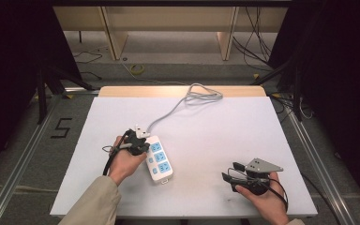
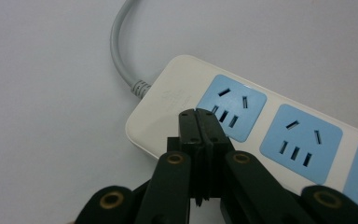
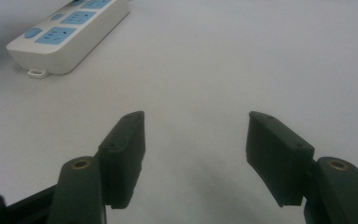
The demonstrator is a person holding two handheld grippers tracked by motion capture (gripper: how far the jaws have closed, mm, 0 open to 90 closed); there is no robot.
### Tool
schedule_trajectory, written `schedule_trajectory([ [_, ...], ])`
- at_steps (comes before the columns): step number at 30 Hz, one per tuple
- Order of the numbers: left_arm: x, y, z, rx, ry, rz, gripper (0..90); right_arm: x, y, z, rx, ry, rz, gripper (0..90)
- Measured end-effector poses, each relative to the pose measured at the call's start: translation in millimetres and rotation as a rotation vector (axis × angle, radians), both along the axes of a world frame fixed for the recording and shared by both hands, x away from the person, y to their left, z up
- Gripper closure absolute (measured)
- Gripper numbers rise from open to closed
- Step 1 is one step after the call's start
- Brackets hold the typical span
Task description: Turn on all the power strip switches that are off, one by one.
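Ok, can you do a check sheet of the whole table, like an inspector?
Surface: white table, bare apart from the strip.
Job's things: white power strip with blue sockets lies flat, left of middle.
Clutter: nothing seen.
Grippers: left claw shut, its tips over the strip's cord end, empty; right claw open, holding nothing, low over the table at the near right.
Cables: grey cord runs from the strip to a loose coil at the far edge.
Surroundings: wooden shelf legs, floor wires, a 5 marked on the floor.
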State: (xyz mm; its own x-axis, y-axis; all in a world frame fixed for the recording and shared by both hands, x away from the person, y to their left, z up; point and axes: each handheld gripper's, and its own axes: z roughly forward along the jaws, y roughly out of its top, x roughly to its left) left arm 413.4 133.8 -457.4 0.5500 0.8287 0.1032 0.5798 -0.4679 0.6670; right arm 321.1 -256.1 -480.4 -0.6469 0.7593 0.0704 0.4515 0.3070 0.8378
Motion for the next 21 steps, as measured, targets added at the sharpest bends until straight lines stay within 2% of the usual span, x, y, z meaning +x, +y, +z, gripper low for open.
schedule_trajectory([
  [8,0.7,1.1,0.4,-0.013,0.019,0.012,89.8,-0.1,0.3,0.0,0.000,0.000,0.001,38.5],
  [16,0.7,-3.4,1.6,0.034,0.016,0.003,89.8,0.0,0.0,-0.1,0.001,0.001,0.001,38.5],
  [21,1.1,-4.3,2.0,0.036,0.020,0.008,89.8,-0.1,0.4,-0.3,0.000,0.003,0.002,38.5],
])
